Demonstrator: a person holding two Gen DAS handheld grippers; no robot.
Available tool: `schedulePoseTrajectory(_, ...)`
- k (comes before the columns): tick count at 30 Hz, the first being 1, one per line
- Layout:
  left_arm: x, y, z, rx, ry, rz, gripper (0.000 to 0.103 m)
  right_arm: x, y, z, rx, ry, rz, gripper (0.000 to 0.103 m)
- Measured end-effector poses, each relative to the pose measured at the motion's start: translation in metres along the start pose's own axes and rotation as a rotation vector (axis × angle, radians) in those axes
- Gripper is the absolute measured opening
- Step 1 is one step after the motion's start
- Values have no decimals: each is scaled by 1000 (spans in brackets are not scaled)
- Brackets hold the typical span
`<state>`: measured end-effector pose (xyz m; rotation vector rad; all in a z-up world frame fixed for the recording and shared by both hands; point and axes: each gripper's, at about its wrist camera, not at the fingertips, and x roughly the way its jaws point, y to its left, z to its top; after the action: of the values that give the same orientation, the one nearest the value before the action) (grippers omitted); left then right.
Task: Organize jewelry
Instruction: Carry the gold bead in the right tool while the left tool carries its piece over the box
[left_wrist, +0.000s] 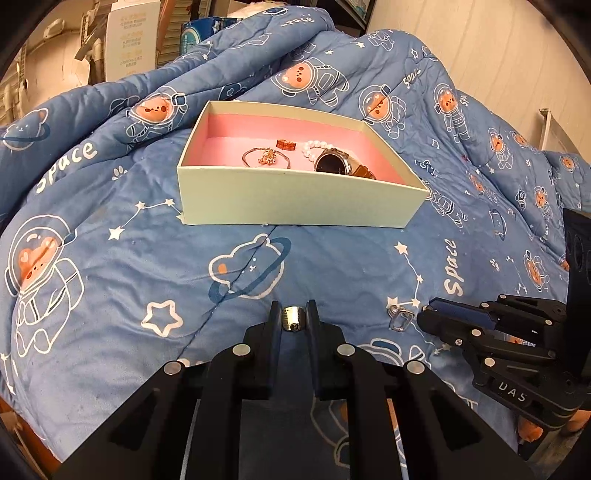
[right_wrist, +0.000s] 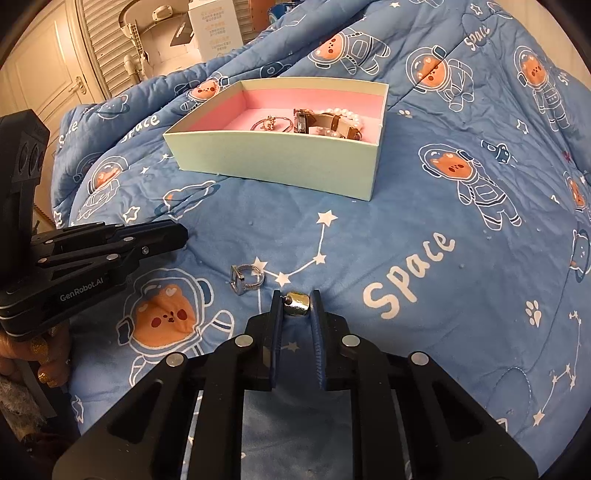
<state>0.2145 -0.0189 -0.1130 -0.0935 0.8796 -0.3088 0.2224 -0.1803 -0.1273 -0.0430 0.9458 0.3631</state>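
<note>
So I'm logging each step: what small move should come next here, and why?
Probably lift both grippers and carry them to the box. The left gripper is shut on a silver ring, the right gripper on a metal bead; both pieces sit low on the quilt.

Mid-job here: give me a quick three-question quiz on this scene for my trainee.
1. True or false: the box already holds a watch and a pearl bracelet.
2. What do the left gripper and right gripper each clamp? A) nothing B) a small metal piece C) the watch
3. Fill in: the silver ring lies on the ___, between the two grippers.
Key: 1 true; 2 B; 3 quilt.
</note>
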Motion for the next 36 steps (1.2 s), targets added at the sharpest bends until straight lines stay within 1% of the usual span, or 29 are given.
schedulePoseTrajectory(4, -9, 0, -3, -18, -16, -21, 13, -2, 0, -1, 2, -2, 5, 15)
schedulePoseTrajectory(11, -20, 0, -13, -29, -22, -19, 13, -7, 0, -5, 10, -4, 26, 15)
schedulePoseTrajectory(21, -27, 2, -15, -46, -27, -32, 13, -17, 2, -3, 34, -17, 109, 15)
schedulePoseTrajectory(28, -31, 2, 6, -26, -49, -39, 13, -24, 11, 20, 14, -41, 179, 15)
schedulePoseTrajectory(32, -31, 4, 26, 7, -59, -27, 13, -24, 15, 39, -25, -61, 183, 15)
schedulePoseTrajectory(36, -27, 11, 49, 8, -55, -25, 13, -20, 16, 64, -43, -65, 199, 15)
